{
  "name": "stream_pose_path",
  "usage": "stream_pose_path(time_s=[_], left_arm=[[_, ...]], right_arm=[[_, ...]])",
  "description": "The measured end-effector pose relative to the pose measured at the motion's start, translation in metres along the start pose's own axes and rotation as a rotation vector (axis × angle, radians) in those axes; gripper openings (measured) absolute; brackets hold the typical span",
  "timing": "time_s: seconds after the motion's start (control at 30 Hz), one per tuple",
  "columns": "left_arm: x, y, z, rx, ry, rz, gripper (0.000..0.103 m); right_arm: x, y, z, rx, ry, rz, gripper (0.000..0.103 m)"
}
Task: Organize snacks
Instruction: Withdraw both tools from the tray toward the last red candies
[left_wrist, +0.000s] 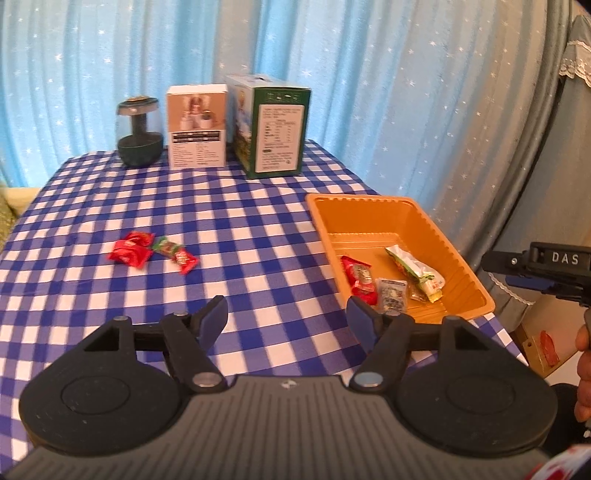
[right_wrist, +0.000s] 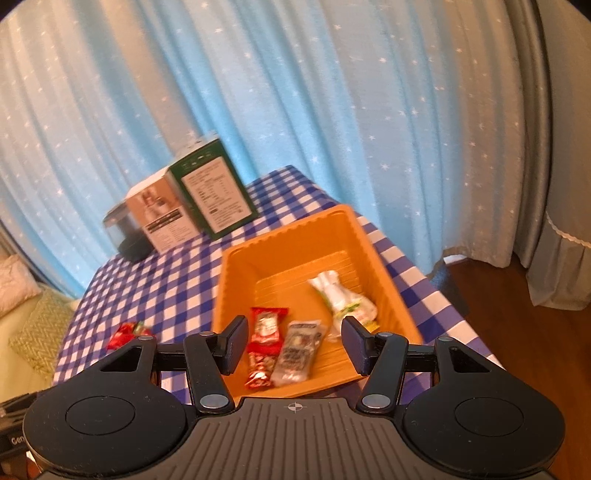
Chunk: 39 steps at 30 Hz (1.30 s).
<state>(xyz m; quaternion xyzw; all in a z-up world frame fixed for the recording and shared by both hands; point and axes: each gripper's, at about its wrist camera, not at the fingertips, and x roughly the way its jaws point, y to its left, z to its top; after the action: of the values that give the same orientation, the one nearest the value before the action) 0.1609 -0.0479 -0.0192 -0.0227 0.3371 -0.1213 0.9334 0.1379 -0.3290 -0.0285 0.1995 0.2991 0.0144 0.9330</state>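
Note:
An orange tray (left_wrist: 373, 214) stands at the table's right side and holds a red packet (left_wrist: 357, 277), a grey packet (left_wrist: 391, 293) and a white-green packet (left_wrist: 415, 271). Two red snack packets (left_wrist: 131, 249) and a green-red one (left_wrist: 175, 254) lie on the cloth at the left. My left gripper (left_wrist: 287, 317) is open and empty above the near cloth. My right gripper (right_wrist: 294, 341) is open and empty above the tray's (right_wrist: 236, 280) near end, over the red packet (right_wrist: 264, 341) and grey packet (right_wrist: 299, 350). The white-green packet (right_wrist: 340, 297) lies behind them. The loose red packets (right_wrist: 125, 332) show at the left.
The table wears a blue-white checked cloth (left_wrist: 229, 206). A white box (left_wrist: 197, 125), a green box (left_wrist: 271, 127) and a dark glass jar (left_wrist: 139, 131) stand at the back edge. Blue star curtains hang behind. The right gripper's body (left_wrist: 546, 269) shows past the table's right edge.

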Motion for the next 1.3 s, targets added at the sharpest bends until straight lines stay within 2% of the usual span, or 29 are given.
stream_pose_path(time_s=[0.37,0.73,1.0,1.3], left_arm=[[-0.04,0.041,-0.005,-0.041,-0.024,0.092,0.075],[-0.057,0.071,-0.01,-0.072,-0.022,0.158,0.079],[-0.057,0.087,-0.012,-0.082,-0.02,0.185,0.082],[-0.038,0.12,-0.006,-0.118,-0.01,0.231,0.082]], right_arm=[[-0.003,0.053,-0.017,-0.094,0.019,0.069,0.056],[0.005,0.09,-0.029,-0.171,0.043,0.117,0.056],[0.017,0.106,-0.032,-0.211,0.049,0.132,0.056],[0.046,0.137,-0.04,-0.301,0.059,0.167,0.056]])
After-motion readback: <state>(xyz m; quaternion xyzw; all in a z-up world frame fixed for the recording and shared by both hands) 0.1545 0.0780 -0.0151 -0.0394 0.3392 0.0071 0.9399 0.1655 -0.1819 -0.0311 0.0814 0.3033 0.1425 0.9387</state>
